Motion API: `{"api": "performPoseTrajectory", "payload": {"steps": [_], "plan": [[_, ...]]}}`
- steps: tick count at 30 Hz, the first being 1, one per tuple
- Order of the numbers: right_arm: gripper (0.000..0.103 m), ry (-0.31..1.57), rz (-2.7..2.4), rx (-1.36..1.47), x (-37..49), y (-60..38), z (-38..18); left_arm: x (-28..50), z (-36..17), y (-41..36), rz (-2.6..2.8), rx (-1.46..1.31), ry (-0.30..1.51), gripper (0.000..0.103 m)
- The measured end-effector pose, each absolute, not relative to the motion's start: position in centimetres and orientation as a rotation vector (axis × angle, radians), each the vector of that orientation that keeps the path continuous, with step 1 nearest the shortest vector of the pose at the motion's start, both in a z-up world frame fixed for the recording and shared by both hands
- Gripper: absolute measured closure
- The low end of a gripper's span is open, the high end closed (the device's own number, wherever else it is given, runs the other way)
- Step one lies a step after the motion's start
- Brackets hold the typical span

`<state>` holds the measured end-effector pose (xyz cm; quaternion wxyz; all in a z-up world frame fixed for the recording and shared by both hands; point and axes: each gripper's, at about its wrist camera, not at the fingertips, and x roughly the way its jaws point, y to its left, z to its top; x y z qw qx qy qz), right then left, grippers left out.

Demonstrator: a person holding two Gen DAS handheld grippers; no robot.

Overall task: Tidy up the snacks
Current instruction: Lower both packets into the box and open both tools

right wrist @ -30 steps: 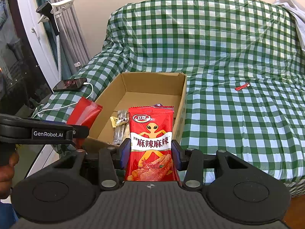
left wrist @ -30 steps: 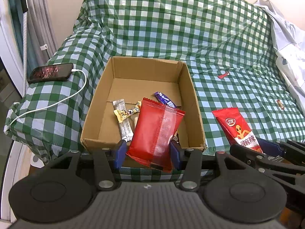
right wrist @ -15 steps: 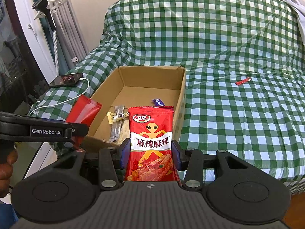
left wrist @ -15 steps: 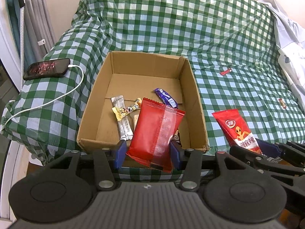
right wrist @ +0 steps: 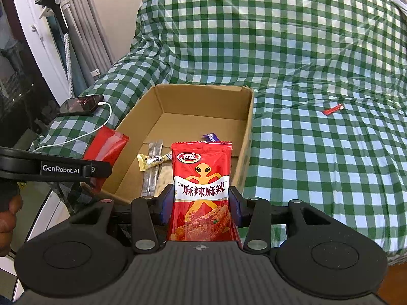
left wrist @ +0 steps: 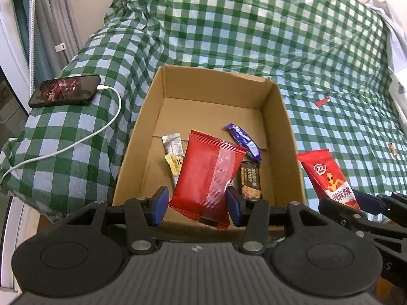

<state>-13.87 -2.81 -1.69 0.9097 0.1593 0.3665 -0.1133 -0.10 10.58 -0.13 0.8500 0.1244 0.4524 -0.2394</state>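
From the left wrist view, the left tongs (left wrist: 197, 207) are clenched on a plain red snack packet (left wrist: 208, 180), which hangs above the near end of the open cardboard box (left wrist: 287, 127). The box sits on a bed covered with a green checked cloth (left wrist: 229, 25). Already lying on the box floor are a silver sachet (left wrist: 173, 143), a yellow wrapper (left wrist: 173, 164), a purple bar (left wrist: 243, 141) and a dark brown bar (left wrist: 250, 179), so part of the sorting looks done. At the right edge the right tongs (left wrist: 356, 203) carry a red spicy-strip packet (left wrist: 328, 178) just outside the box's right wall. Farther right on the bed, a small red stick (left wrist: 322, 101) and another small wrapped snack (left wrist: 393, 149) lie loose, well apart from the box. A phone (left wrist: 64, 90) on a white cable (left wrist: 84, 137) rests to the left of the box.

From the right wrist view, the right tongs (right wrist: 202, 207) grasp the red spicy-strip packet (right wrist: 202, 188) upright by its sides, near the box's near right corner. The left tongs (right wrist: 100, 169) hold the plain red snack packet (right wrist: 106, 147) at the left of the box. The small red stick (right wrist: 333, 108) lies far right on the bed.

I judge the task roughly midway: two packets are held and not yet dropped in, and at least two loose snacks remain.
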Motion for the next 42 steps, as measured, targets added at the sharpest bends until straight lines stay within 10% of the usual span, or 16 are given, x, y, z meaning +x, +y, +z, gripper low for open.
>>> {"api": "performPoseTrajectory", "payload": {"steps": [25,28,31,42], "plan": [[0.056,0.855,-0.197,0.357,-0.9,-7.3,-7.5,11.3,-7.4,4.8,-0.438,0.332,1.054,0.042],[0.045,0.853,-0.198,0.386,0.0,-7.9,-8.0,12.2,-8.2,4.5,-0.416,0.353,1.08,0.001],[0.022,0.832,-0.218,0.379,0.4,-8.0,-7.2,11.8,-7.6,5.1,-0.417,0.359,1.054,0.0],[0.009,0.856,-0.254,0.399,-10.1,-3.1,-6.0,1.5,-5.4,10.7,-0.461,0.364,1.043,0.0]]}}
